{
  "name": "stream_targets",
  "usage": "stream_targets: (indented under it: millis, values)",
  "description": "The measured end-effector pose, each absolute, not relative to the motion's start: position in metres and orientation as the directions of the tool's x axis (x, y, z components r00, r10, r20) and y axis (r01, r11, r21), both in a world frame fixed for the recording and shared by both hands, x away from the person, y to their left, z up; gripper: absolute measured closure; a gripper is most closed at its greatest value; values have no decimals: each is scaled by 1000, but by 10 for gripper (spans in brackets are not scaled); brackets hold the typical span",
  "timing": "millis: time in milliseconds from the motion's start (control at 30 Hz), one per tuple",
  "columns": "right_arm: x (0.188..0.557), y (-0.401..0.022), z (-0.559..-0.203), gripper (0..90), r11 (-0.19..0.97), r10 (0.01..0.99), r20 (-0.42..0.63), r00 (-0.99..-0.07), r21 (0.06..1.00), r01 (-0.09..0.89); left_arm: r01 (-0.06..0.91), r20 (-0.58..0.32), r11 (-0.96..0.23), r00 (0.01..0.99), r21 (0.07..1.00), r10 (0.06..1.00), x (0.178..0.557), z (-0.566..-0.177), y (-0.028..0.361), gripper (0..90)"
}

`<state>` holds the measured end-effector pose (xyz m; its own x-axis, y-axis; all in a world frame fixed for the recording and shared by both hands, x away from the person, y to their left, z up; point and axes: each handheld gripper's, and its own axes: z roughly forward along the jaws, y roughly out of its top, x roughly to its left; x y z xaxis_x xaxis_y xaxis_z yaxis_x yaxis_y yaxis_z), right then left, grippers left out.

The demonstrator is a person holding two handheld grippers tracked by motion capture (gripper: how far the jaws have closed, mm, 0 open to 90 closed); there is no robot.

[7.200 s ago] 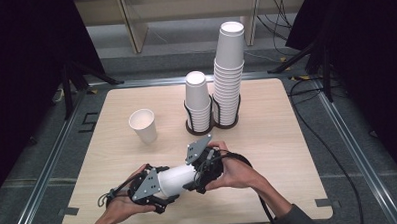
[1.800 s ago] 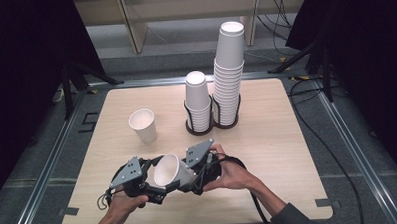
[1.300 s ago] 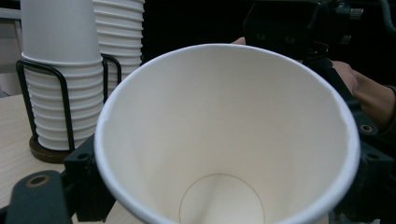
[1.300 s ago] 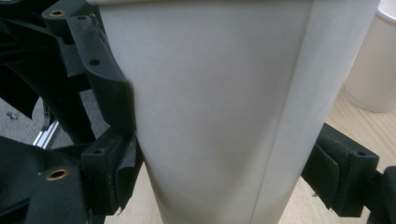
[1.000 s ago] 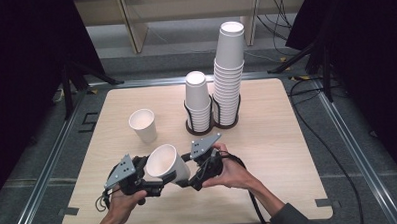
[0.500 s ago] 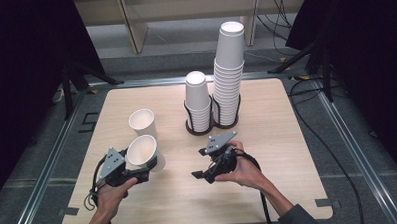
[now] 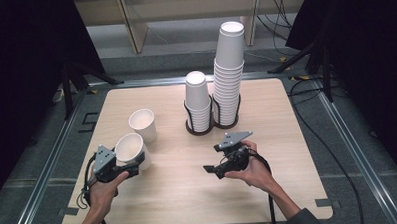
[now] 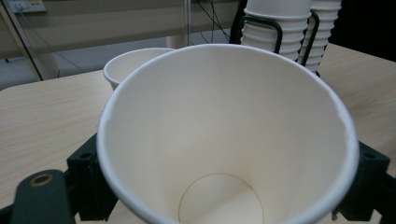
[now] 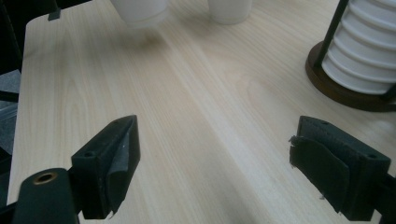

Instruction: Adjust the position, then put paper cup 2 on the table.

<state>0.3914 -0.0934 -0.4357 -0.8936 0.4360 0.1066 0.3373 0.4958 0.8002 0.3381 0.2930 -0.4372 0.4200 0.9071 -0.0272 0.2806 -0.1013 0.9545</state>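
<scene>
Now the paper cup (image 7: 131,149) sits clamped in the left gripper (image 7: 119,167), carried to the table's (image 7: 189,202) left, just beside the standing cup (image 7: 143,125). The right gripper (image 7: 216,167) has let go and drawn away, fingers wide and empty, so setting the cup down looks next.

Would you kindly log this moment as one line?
left tool: shut on white paper cup | right tool: open, empty | second white paper cup: upright on table

Bench (image 7: 299,188), light wood, centre frame. Two stacks of white paper cups, short (image 7: 197,99) and tall (image 7: 228,73), in dark wire holder (image 7: 213,125), upper centre.
</scene>
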Motion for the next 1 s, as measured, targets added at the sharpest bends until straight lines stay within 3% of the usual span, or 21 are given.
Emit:
stream_targets:
  millis: [1000]
  values:
    - [389, -109, -445, 158, 496, 465, 112, -878, 789, 363, 329, 6, -98, 268, 939, 963, 353, -445, 328, 139]
